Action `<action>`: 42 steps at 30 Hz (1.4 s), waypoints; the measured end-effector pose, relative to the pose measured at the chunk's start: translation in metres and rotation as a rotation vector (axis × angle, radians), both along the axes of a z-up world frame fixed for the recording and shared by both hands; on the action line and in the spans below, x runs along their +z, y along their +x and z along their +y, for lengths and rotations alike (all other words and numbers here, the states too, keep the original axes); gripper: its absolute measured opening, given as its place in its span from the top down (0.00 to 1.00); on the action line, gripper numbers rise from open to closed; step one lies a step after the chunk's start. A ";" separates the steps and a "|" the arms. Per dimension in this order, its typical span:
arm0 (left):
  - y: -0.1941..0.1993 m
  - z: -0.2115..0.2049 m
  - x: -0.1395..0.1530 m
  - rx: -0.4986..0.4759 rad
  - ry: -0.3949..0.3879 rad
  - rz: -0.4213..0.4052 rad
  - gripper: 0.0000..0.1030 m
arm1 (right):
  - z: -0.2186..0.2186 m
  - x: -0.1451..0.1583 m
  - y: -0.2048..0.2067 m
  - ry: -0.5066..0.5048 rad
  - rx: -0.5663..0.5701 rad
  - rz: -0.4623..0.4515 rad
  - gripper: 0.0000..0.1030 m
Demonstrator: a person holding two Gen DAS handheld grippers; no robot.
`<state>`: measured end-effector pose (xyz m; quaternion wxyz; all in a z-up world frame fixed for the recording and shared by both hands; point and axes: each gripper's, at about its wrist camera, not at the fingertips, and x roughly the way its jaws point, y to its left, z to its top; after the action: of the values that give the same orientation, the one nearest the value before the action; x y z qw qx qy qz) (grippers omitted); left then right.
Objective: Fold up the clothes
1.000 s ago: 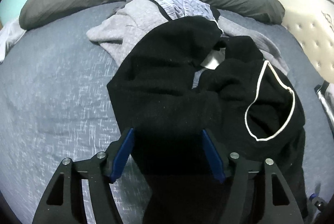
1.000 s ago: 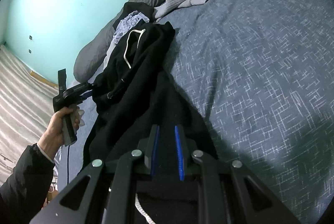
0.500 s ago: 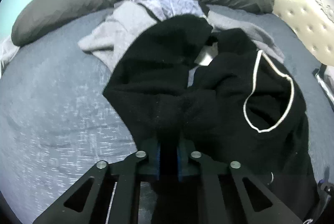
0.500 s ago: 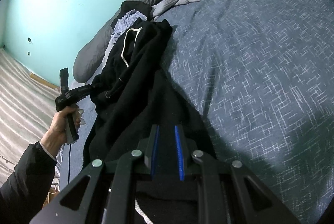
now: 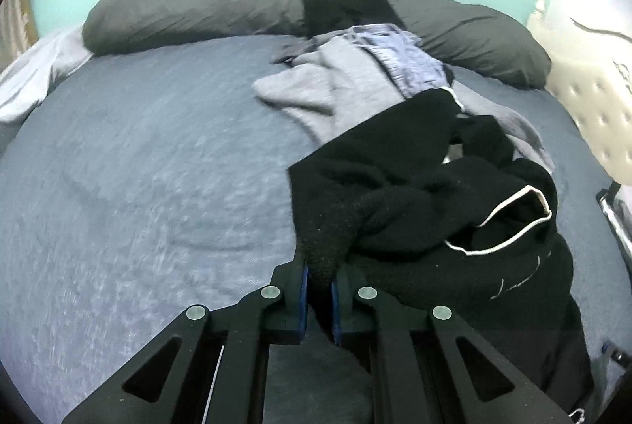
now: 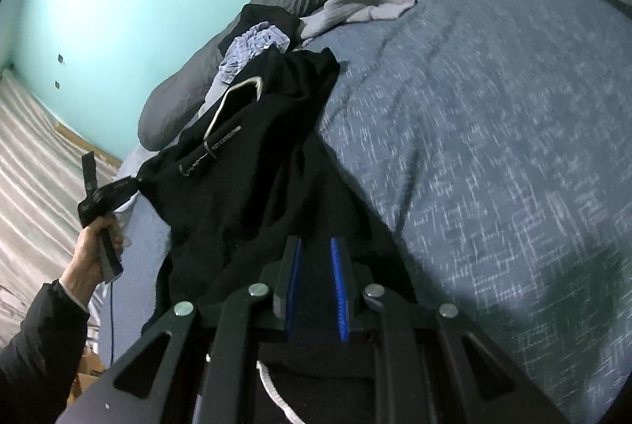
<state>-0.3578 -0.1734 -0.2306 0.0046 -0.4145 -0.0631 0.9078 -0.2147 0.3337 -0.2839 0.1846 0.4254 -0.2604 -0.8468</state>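
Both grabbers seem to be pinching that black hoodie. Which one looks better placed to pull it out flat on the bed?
Probably the left. The left gripper is shut on an outer edge of the black hoodie, with open blue bedspread beside it. The right gripper is clamped on bunched fabric and can act as the anchor.

I count one black hoodie (image 5: pixel 414 195), one grey top (image 5: pixel 335 84) at its 11 o'clock, one pale blue shirt (image 5: pixel 407 57), one long grey pillow (image 5: pixel 205 9), and two grippers (image 5: pixel 319 280) (image 6: pixel 315 266).
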 end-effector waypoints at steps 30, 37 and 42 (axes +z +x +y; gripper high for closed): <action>-0.020 0.031 0.013 -0.130 -0.018 0.077 0.54 | -0.157 0.040 -0.214 0.410 0.368 0.173 0.52; -0.017 0.018 0.035 -0.062 0.003 0.164 0.42 | -0.163 0.028 -0.226 0.422 0.381 0.165 0.52; -0.038 0.050 0.000 -0.201 -0.051 0.030 0.39 | -0.169 0.015 -0.229 0.456 0.419 0.156 0.52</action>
<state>-0.3953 -0.1237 -0.2309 0.0861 -0.4049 0.0023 0.9103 -0.4441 0.1645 -0.2685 0.2742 0.4342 0.0445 -0.8569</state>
